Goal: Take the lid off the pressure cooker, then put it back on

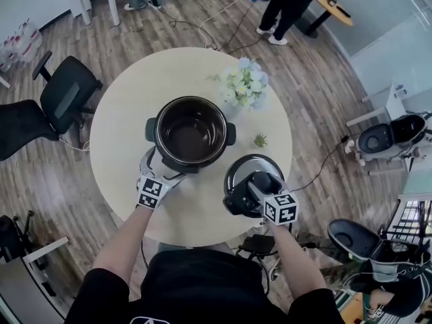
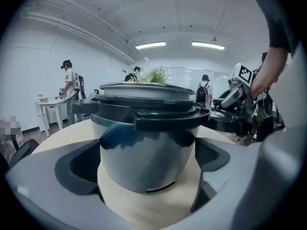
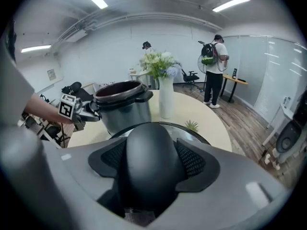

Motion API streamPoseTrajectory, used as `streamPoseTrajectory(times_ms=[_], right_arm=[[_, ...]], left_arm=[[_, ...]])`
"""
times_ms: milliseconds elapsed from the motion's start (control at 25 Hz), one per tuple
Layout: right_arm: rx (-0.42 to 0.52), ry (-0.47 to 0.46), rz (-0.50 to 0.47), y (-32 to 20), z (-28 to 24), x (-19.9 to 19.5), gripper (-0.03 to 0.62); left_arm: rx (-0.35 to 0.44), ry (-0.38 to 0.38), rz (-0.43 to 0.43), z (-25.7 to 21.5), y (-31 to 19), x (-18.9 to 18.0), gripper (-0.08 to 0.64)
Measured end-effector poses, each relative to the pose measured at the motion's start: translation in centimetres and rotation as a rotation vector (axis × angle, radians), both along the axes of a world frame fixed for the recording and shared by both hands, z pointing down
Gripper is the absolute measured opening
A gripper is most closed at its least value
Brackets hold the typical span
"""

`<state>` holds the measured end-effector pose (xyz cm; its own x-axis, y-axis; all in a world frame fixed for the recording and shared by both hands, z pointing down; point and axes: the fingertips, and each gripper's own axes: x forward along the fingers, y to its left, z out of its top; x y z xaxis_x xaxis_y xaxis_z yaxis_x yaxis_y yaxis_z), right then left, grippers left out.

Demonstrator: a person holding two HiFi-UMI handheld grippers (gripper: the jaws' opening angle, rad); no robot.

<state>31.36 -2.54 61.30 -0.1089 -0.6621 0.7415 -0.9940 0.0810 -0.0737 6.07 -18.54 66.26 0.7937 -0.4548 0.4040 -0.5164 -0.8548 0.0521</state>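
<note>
Your left tongs (image 1: pixel 164 169): apart, flanking the cooker (image 1: pixel 191 132).
Your right tongs (image 1: pixel 247 189): clamped on the lid (image 1: pixel 260 162) knob, right of the cooker.
Flowers (image 1: pixel 244 83): behind the cooker.

Both bare forearms reach out from six o'clock in the head view, the left forearm (image 1: pixel 125 238) angling toward one o'clock and the right forearm (image 1: pixel 289 248) toward eleven. The grey, marker-cubed left gripper (image 1: pixel 162 169) lies low at the seven o'clock side of the steel-bodied pressure cooker (image 2: pixel 144 152), jaws spread wide with the body between their tips, though whether the dark pads press on it cannot be told. The matching right gripper (image 1: pixel 244 193), tilted down at five o'clock, has its ribbed pads clamped on the domed black handle (image 3: pixel 151 162) of the round lid (image 1: pixel 256 162).
</note>
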Motion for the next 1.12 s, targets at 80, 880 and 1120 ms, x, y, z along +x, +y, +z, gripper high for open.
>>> streamPoseTrajectory(times_ms=[80,880,1120], right_arm=[[-0.026,0.01,-0.058,-0.6,2.9,-0.5,0.325],[-0.234,-0.049,-0.095,-0.1,10.5,-1.6,0.321],[-0.285,-0.034,-0.063,5.5,9.4,0.3,0.321]], left_arm=[[-0.003,-0.005,0.002,0.0,0.1,0.0,0.591],[-0.03,-0.036,0.001,-0.3,0.1,-0.2,0.591],[-0.026,-0.033,0.003,-0.3,0.1,-0.2,0.591]])
